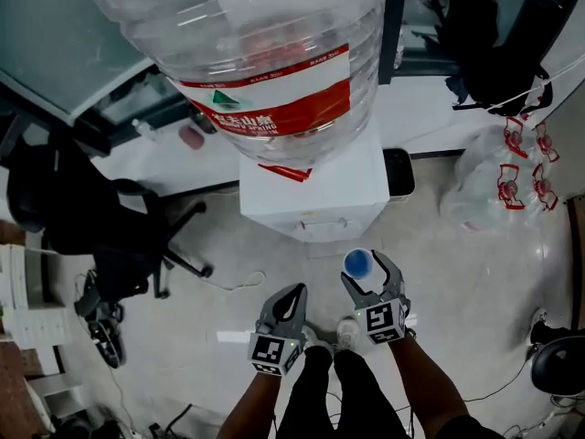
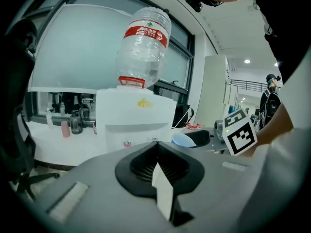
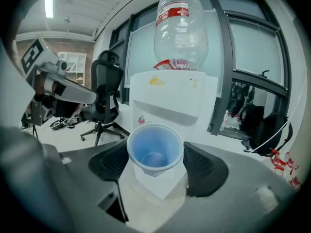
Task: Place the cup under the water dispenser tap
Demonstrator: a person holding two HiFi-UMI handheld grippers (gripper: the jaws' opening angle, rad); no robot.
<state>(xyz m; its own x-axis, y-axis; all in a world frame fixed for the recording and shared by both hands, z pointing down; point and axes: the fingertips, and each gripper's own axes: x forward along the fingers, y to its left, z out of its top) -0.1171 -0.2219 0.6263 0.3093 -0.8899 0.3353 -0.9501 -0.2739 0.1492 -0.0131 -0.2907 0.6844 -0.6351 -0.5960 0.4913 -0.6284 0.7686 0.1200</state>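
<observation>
Between the right gripper's (image 3: 156,165) jaws: blue disposable cup (image 3: 155,152), upright, mouth up, looks empty. The jaws stand wide, one pad on each side of the cup wall below the rim, so the cup is gripped.

Judgement: thin-walled and light, easily crushed or ovalled. Hold at mid-wall with light pressure and keep it level; the smooth tapered wall could slip downward.

Ahead of the jaws and slightly above: white water dispenser (image 3: 171,98), well apart from the cup, with a small red tap (image 3: 141,120) at its front recess left of the cup's line. Inverted clear bottle (image 3: 180,28) on top.

Left gripper (image 2: 156,148): jaws together, nothing between them, held beside the right one. Black office chair (image 3: 105,94) off to the left.
</observation>
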